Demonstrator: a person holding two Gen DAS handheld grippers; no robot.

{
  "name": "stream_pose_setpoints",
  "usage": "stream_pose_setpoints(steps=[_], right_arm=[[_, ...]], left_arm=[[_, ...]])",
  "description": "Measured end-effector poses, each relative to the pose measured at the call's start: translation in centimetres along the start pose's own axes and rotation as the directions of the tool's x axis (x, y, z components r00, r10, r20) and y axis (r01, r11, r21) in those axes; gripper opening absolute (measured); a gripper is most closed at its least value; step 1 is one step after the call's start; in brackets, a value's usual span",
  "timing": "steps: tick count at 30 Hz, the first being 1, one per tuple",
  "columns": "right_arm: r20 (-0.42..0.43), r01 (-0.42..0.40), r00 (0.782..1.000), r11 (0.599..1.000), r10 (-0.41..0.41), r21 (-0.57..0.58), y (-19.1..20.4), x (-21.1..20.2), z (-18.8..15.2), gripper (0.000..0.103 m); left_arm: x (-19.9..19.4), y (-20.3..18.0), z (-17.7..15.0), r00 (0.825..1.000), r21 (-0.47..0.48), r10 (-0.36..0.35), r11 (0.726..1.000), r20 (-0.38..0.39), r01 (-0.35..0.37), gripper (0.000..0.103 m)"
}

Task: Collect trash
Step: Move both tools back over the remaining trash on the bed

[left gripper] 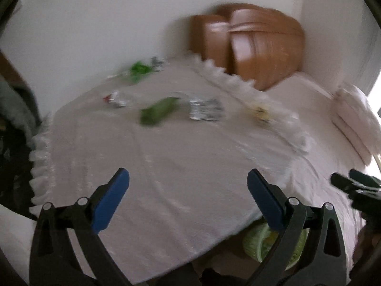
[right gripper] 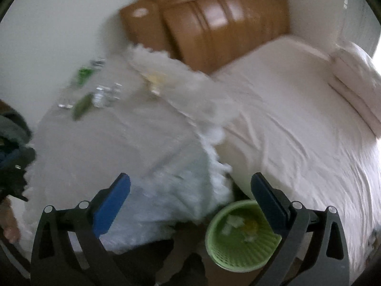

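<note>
- Both views blurred; fine detail unreliable.
- Left gripper (left gripper: 188, 190): fingers spread wide, nothing between them, above the near part of the worktop (left gripper: 166, 166), which is covered with a pale frilled cloth.
- Right gripper (right gripper: 190, 195): fingers also spread and empty, held over the gap between worktop and bed (right gripper: 297, 119), above the green basket (right gripper: 238, 259).
- Progress: the basket on the floor already holds a few pale and yellow scraps, so some collecting appears done.
- Left to do: trash is at the far side of the worktop, near the wall: a green wrapper (left gripper: 157, 112), a silver foil wrapper (left gripper: 204, 109), a small red-and-silver piece (left gripper: 114, 99), green and silver scraps (left gripper: 140, 69) further back, and a yellowish piece (left gripper: 262, 114) beside the right frill. Judged roughly part-way, with most pieces remaining.
- Edges: frilled cloth hem overhangs the worktop sides; the yellowish piece lies close to that edge and could slide off.
- Room: the near half of the worktop is bare, giving a free approach; a brown headboard (left gripper: 257, 45) stands behind, well apart from the trash.
</note>
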State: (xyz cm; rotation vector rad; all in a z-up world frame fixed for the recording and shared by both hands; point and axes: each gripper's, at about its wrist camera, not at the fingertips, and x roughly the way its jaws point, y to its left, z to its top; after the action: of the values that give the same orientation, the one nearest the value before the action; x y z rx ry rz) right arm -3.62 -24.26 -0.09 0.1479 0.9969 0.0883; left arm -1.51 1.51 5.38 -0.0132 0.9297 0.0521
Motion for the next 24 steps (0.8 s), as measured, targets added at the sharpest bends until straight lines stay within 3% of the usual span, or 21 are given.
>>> stream_pose_setpoints(steps=[6, 12, 24], right_arm=[[0.005, -0.042, 0.999, 0.998, 0.042, -0.037, 6.0, 1.6, 3.2, 0.1], [-0.029, -0.036, 0.999, 0.998, 0.035, -0.05, 10.3, 4.6, 5.9, 0.1], [-0.072, 0.041, 0.997, 0.999, -0.043, -0.035, 14.2, 9.6, 10.3, 0.1]], left_arm=[[2.3, 5.5, 2.4, 1.0, -0.017, 0.02, 1.0, 0.014, -0.019, 0.095], [6.8, 6.8, 5.1, 1.0, 0.054, -0.008, 0.999, -0.015, 0.009, 0.095], [20.6, 7.1, 10.5, 0.991, 0.165, -0.043, 0.984, -0.128, 0.065, 0.092]])
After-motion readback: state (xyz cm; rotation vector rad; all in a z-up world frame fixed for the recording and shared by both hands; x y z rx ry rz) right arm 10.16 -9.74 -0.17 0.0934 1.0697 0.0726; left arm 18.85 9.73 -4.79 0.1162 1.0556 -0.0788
